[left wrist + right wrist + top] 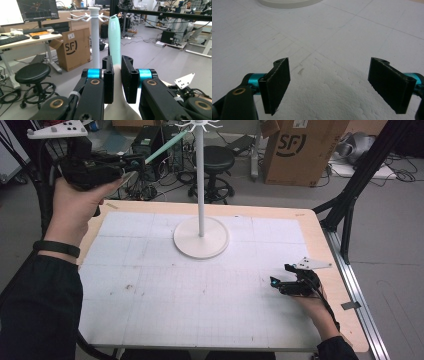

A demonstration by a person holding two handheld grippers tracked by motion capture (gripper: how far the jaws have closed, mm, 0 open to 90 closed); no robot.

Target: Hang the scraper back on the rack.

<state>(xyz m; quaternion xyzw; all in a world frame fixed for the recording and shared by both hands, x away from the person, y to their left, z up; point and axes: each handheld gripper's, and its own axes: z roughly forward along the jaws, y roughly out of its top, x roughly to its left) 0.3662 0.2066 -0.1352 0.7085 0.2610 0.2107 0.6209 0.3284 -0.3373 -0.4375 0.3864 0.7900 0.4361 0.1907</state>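
A pale green spatula-like utensil (pixel 165 147) is clamped in my left gripper (pixel 131 164), raised high at the back left and aimed toward the top of the white rack. In the left gripper view the utensil's handle (pixel 114 40) rises between the shut jaws, its tip close beside the rack's hooks (pixel 86 16). The white rack (pixel 201 180) has a thin pole and a round base (pixel 201 238) on the mat. My right gripper (pixel 280 284) rests low at the table's right side, open, its pads (pixel 277 83) wide apart over bare white mat.
A white gridded mat (pixel 165 285) covers the wooden table (pixel 320 235). Behind the table are a black stool (pixel 218 162), an SF cardboard box (pixel 300 147) and cables on the floor. A black frame leg (pixel 355 185) stands at the right.
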